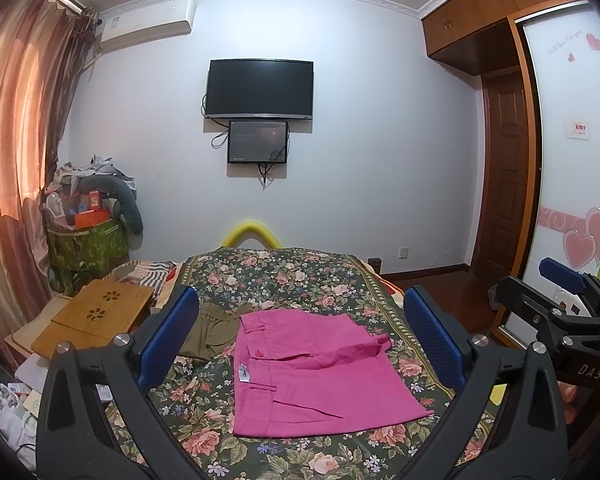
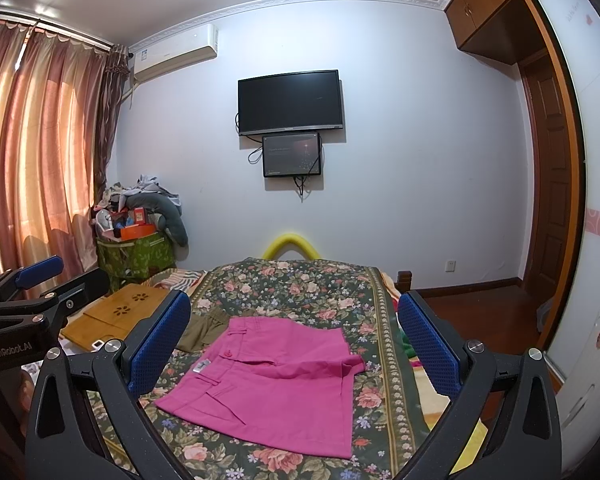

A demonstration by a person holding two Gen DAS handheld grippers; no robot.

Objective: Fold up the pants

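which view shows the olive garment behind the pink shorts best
The left wrist view: the olive garment shows its gathered waistband and more cloth beside the pink shorts. In the right wrist view the blue pad covers much of it.

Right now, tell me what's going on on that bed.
A person holds two grippers above the floral bedspread, both open and gripping nothing. The pink shorts lie flat, already folded over, with an olive garment beside the waistband. The left gripper and right gripper hover near them, jaws wide apart.
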